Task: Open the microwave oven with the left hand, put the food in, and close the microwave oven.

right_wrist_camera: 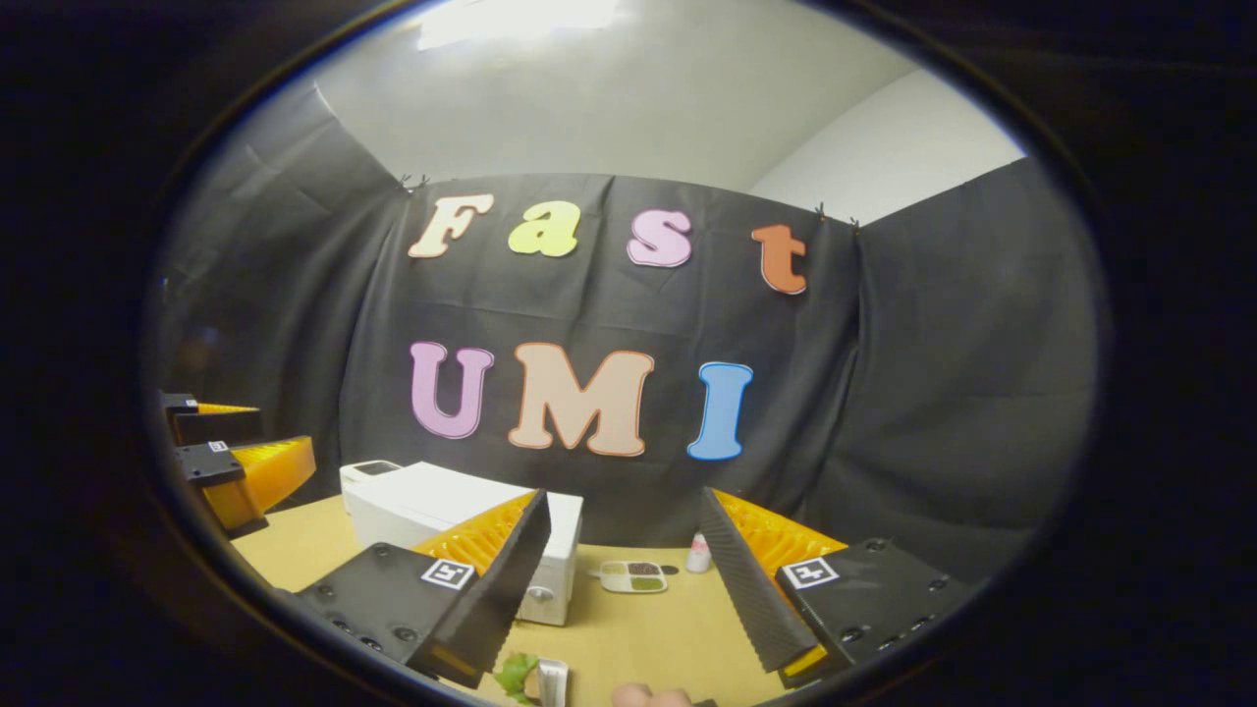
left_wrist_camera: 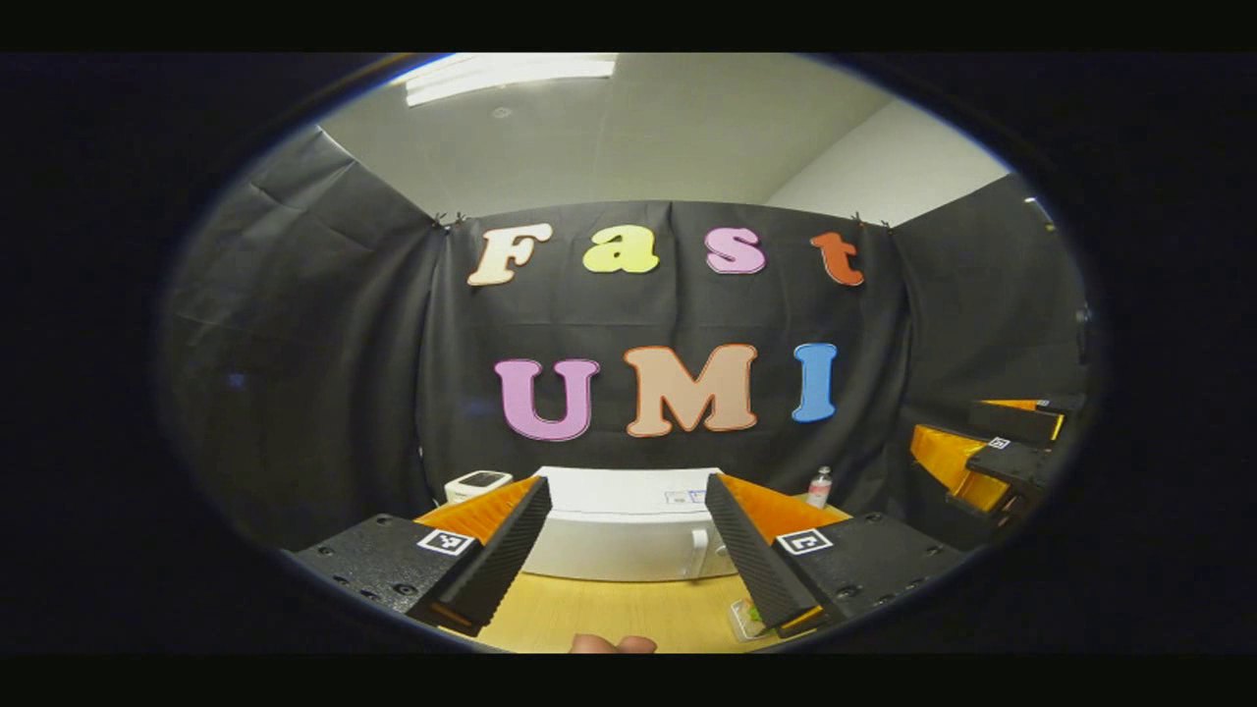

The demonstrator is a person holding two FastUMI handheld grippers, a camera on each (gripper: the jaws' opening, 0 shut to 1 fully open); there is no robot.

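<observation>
**Two tools open and empty; microwave door not yet opened**

Two tools are raised above the pale wooden counter (left_wrist_camera: 628, 614), and neither holds anything. The left tool (left_wrist_camera: 628, 579) has its jaws spread wide with only air between them. The right tool (right_wrist_camera: 628, 599) is likewise spread wide and empty.

The white box-shaped microwave oven (left_wrist_camera: 628, 535) stands at the back of the counter against the black cloth wall, door shut as far as can be judged. In the left gripper view it lies dead ahead, framed between the two fingers, with its pale vertical handle (left_wrist_camera: 697, 555) towards the right side of the front face. In the right gripper view the oven sits ahead and to the left, partly behind that tool's left finger.

The food, a small compartmented tray with dark and green portions (right_wrist_camera: 633, 576), rests on the counter to the right of the oven, straight ahead of the right tool. A small white bottle (right_wrist_camera: 698, 553) stands just beside it.

Judgement: the left tool is the better placed for the handle; the right tool is nearer the tray.
</observation>
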